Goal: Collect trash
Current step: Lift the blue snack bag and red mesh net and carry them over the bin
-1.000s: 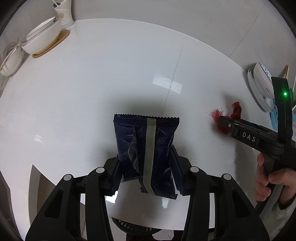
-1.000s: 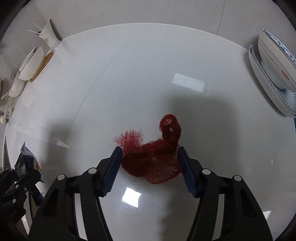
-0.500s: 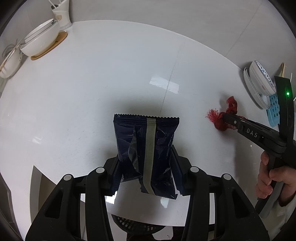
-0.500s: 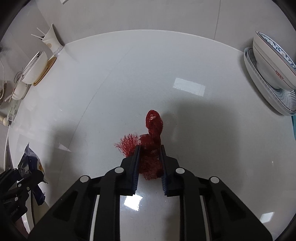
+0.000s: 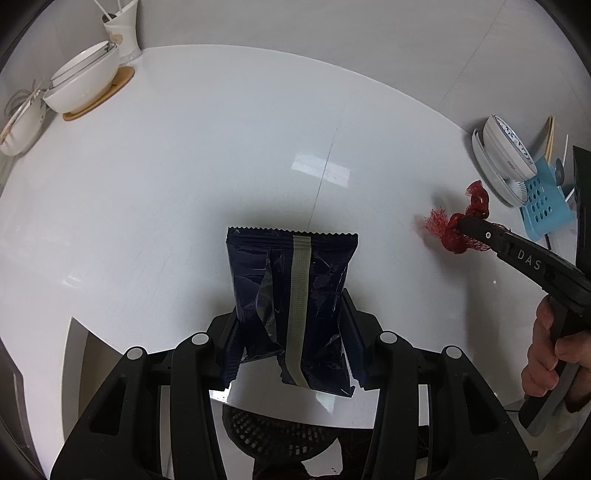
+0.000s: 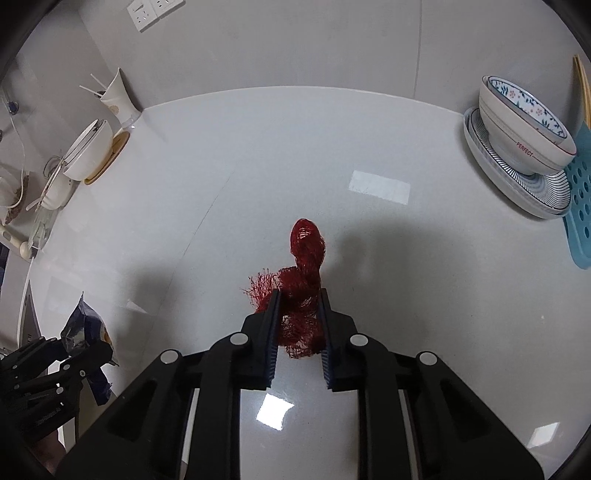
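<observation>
My left gripper is shut on a dark blue snack wrapper with a grey seam strip, held upright above the white table. The wrapper also shows in the right wrist view, low at the left. My right gripper is shut on a red mesh net bag and holds it lifted above the table. The red net and the right gripper show at the right of the left wrist view.
White bowls on a wooden coaster and a white cup with sticks stand at the back left. Stacked patterned bowls on a plate and a blue perforated mat are at the right. A black mesh bin sits below the table's front edge.
My right gripper closed on the red net and lifted it off the table. My left gripper rose a little with the wrapper still held.
</observation>
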The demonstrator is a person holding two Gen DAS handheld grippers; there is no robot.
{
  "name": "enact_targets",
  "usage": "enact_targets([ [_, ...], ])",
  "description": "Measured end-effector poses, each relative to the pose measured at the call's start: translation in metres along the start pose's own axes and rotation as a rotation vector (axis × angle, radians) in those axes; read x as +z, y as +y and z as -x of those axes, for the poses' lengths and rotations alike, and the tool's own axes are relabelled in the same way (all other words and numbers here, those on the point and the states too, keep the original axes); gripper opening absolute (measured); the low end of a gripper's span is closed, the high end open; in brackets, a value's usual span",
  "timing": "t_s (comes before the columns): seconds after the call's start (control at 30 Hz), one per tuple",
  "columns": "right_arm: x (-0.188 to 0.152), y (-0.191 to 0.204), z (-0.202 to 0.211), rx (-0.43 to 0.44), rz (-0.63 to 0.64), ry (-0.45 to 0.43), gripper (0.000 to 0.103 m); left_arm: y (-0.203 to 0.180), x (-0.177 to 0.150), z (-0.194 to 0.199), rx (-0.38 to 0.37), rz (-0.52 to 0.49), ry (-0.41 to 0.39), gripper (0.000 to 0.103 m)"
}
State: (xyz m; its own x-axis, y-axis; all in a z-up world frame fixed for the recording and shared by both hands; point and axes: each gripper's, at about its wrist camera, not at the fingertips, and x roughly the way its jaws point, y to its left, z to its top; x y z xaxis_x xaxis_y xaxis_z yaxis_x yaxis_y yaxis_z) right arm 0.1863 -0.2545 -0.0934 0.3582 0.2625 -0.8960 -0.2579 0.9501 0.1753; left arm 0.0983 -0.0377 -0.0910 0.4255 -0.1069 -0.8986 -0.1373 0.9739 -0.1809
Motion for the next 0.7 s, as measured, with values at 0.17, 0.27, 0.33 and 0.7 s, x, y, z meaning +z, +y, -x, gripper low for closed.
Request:
enact_targets([
  [0.17,-0.012,0.006,0.021,-0.031,0.014,-0.038,0.018,-0.002,-0.009,0.008,-0.014,-0.022,-0.007,0.045],
  [0.27,-0.019,0.013,0.031,-0.047,0.019,-0.057,0.018,-0.002,-0.015,0.014,-0.021,-0.036,-0.011,0.045],
  [0.33,-0.026,0.016,0.04,-0.057,0.016,-0.07,0.018,-0.002,-0.019,0.018,-0.025,-0.046,-0.014,0.045],
  [0.7,-0.066,0.032,0.084,-0.072,0.008,-0.114,0.018,-0.002,-0.048,0.043,-0.032,-0.097,-0.034,0.045],
])
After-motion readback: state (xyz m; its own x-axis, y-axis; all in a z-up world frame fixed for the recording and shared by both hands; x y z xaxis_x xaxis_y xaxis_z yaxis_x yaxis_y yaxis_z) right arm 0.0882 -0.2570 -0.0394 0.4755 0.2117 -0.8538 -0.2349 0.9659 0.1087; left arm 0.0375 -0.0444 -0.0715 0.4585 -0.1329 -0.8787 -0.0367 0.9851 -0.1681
